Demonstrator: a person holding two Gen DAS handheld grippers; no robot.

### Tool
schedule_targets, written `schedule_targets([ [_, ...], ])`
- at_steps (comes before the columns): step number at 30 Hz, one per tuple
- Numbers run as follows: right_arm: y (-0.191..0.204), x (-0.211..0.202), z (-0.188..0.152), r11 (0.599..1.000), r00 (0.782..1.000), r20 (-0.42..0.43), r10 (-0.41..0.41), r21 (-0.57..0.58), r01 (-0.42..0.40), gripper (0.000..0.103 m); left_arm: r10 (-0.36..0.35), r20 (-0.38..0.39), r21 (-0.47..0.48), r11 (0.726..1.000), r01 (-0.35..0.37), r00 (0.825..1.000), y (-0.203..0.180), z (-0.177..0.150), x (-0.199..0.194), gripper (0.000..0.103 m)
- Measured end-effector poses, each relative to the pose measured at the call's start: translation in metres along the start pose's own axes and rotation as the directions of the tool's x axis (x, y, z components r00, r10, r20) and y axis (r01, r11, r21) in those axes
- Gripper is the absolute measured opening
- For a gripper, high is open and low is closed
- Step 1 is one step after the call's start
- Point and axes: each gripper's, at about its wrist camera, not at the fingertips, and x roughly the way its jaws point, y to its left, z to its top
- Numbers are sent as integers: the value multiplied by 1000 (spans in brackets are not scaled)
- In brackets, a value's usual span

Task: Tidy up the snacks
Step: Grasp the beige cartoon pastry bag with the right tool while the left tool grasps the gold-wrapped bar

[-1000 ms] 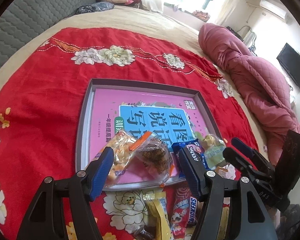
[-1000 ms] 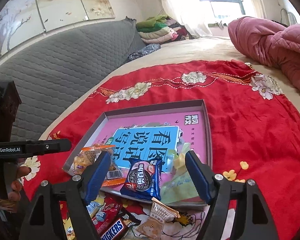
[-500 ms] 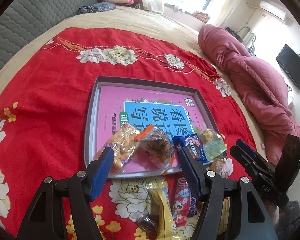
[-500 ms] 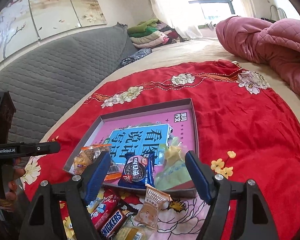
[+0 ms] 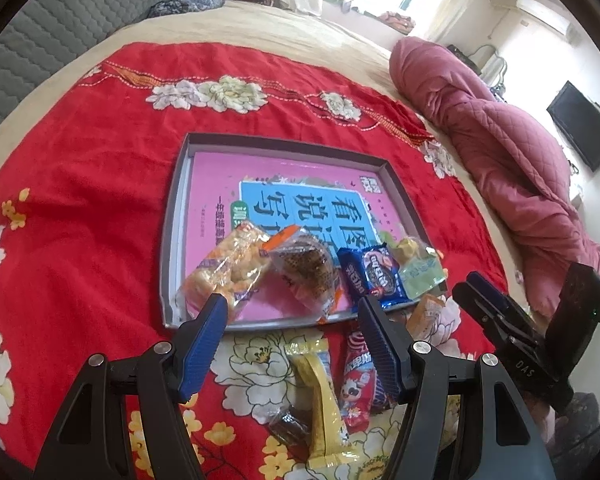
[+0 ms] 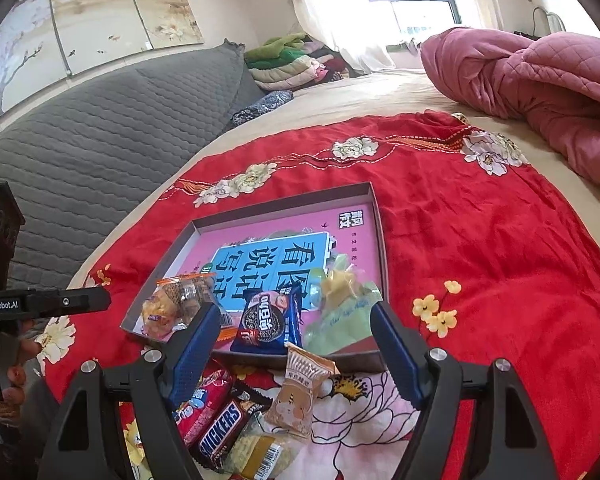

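Both grippers hover above the near edge of a red floral cloth [image 5: 80, 184] spread over a bed. The left gripper [image 5: 292, 312] has its blue-padded jaws spread apart and holds nothing; the right gripper [image 6: 296, 320] is likewise spread wide and empty. A shallow grey tray [image 5: 172, 248] lies flat on the cloth, and a pink book [image 5: 300, 184] covers its floor. Four snacks lie in a row along the near side of the tray: from left to right, an orange-trimmed puffed snack bag [image 5: 228, 272], a clear pack with a dark cake [image 5: 306, 272], a blue Oreo pack [image 6: 270, 322], and a pale green pack [image 6: 340, 316] at the right end. Outside the tray, on the cloth just near of its near wall, lie a yellow pack [image 5: 320, 396], a red pack [image 5: 354, 380], a Snickers bar [image 6: 220, 430], and a small beige pack [image 6: 300, 392], which touches the tray wall. A pink quilt [image 6: 540, 88] lies at the far right.
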Motion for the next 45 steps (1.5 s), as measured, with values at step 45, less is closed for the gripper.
schedule_targets([
  [45,13,20,-35,1000,985,-173,-22,-21,19,76,-28,-226,9,999,31,974,-12,-56,55,69],
])
